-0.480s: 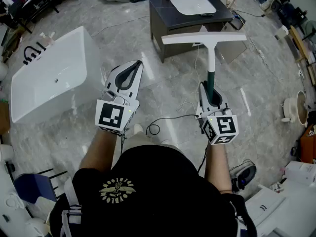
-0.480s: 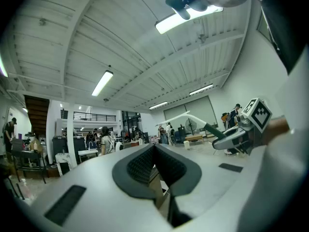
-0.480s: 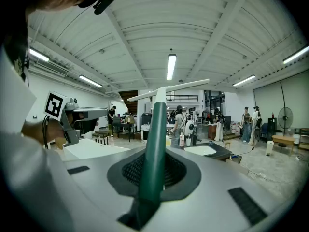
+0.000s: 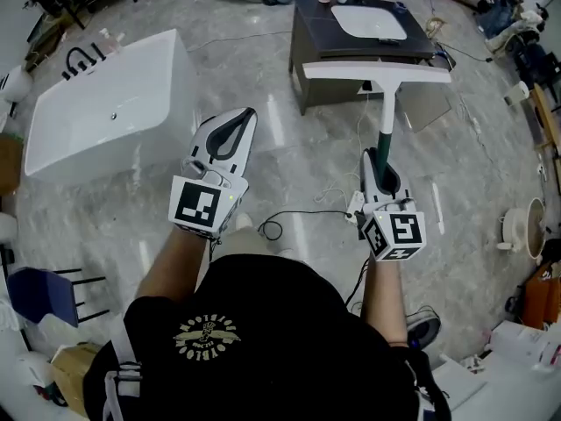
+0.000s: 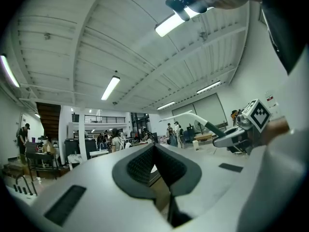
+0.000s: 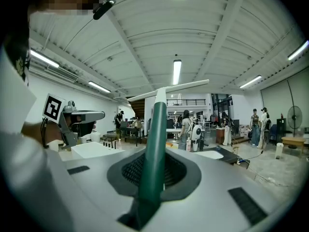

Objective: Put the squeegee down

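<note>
The squeegee has a dark green handle (image 4: 384,141) and a long white blade (image 4: 377,71). It points forward from my right gripper (image 4: 379,160), which is shut on the handle. In the right gripper view the handle (image 6: 154,144) rises from between the pads, with the white blade (image 6: 169,90) across the top. My left gripper (image 4: 246,116) is held level to the left, its jaws closed together with nothing between them. In the left gripper view its pads (image 5: 145,166) meet, and the squeegee (image 5: 193,119) and the right gripper (image 5: 231,138) show at the right.
A white bathtub (image 4: 105,112) stands on the marble floor at the left. Ahead is a dark vanity (image 4: 308,42) with a white basin (image 4: 368,20). A black cable (image 4: 289,222) loops on the floor near the person's feet. A bucket (image 4: 530,226) sits at the right.
The head view has shifted, so the tub and vanity sit a little further right in frame. Both grippers keep their places and the squeegee stays gripped.
</note>
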The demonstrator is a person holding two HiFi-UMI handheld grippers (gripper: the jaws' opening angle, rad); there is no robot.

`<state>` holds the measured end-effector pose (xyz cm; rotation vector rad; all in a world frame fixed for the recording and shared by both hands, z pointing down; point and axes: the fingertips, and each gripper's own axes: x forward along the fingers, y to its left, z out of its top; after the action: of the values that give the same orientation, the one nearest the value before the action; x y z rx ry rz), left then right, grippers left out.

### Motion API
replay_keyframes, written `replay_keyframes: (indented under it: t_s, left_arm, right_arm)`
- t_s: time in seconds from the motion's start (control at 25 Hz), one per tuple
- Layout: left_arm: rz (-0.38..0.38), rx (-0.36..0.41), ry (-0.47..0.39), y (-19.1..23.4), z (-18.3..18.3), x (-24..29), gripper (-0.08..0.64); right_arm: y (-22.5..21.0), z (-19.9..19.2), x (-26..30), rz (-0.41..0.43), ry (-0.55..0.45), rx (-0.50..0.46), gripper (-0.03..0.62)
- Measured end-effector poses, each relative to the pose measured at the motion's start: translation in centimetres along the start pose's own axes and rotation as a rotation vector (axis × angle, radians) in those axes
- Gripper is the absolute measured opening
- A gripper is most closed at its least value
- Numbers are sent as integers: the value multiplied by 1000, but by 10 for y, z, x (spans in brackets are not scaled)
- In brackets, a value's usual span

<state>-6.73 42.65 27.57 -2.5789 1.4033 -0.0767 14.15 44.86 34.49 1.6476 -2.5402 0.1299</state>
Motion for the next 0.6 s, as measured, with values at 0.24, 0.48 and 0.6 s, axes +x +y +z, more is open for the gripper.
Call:
replay_keyframes:
  t_s: [0.24,0.48,0.6]
  left_arm:
    - [14,19,8,8,-1,0,23]
    - [-10,-3,6,23,-16,27,23]
    - [-34,-8,12,34,-27,50,23]
  right_arm:
    - [-1,5,8,16,-17,-3,60]
    - [-11,-4,37,-3,20,8,60]
    - [-20,-6,60,-17,29,24,60]
